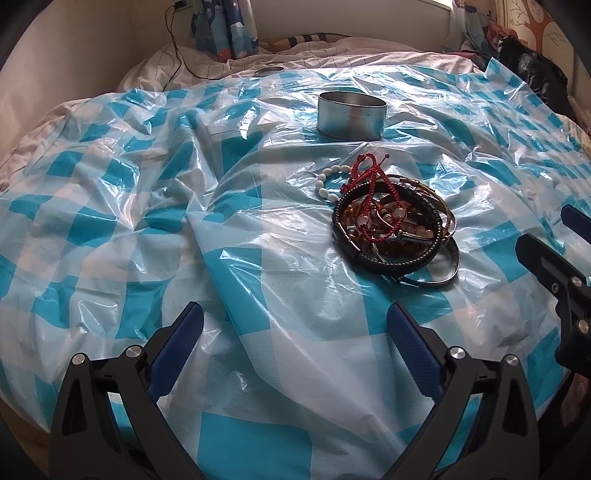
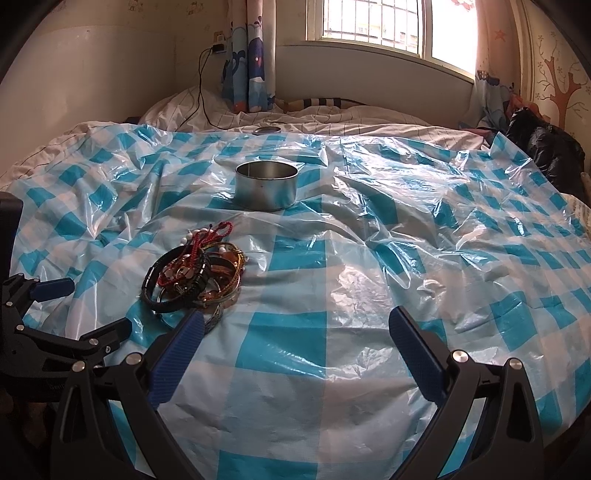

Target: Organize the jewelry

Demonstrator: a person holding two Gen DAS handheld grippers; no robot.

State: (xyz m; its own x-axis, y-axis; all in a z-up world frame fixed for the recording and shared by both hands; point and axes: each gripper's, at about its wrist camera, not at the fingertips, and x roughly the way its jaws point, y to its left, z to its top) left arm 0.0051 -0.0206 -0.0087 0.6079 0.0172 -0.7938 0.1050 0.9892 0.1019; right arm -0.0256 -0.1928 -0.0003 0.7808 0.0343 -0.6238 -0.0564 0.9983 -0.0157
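A pile of jewelry [image 1: 393,218] lies on the blue-and-white checked plastic sheet [image 1: 258,229]: black leather bracelets, a red cord, white beads, amber beads and metal bangles. It also shows in the right wrist view [image 2: 194,275]. A round metal tin [image 1: 351,115] stands open behind the pile, also in the right wrist view [image 2: 266,185]. My left gripper [image 1: 295,317] is open and empty, near and to the left of the pile. My right gripper [image 2: 297,325] is open and empty, its left finger just in front of the pile's bangle.
The sheet covers a bed with rumpled white bedding [image 2: 332,118]. The tin's lid [image 2: 266,129] lies at the sheet's far edge. A charger cable [image 2: 201,92] hangs at the back left. A black bag [image 2: 546,151] sits at the right. A window [image 2: 373,26] is behind.
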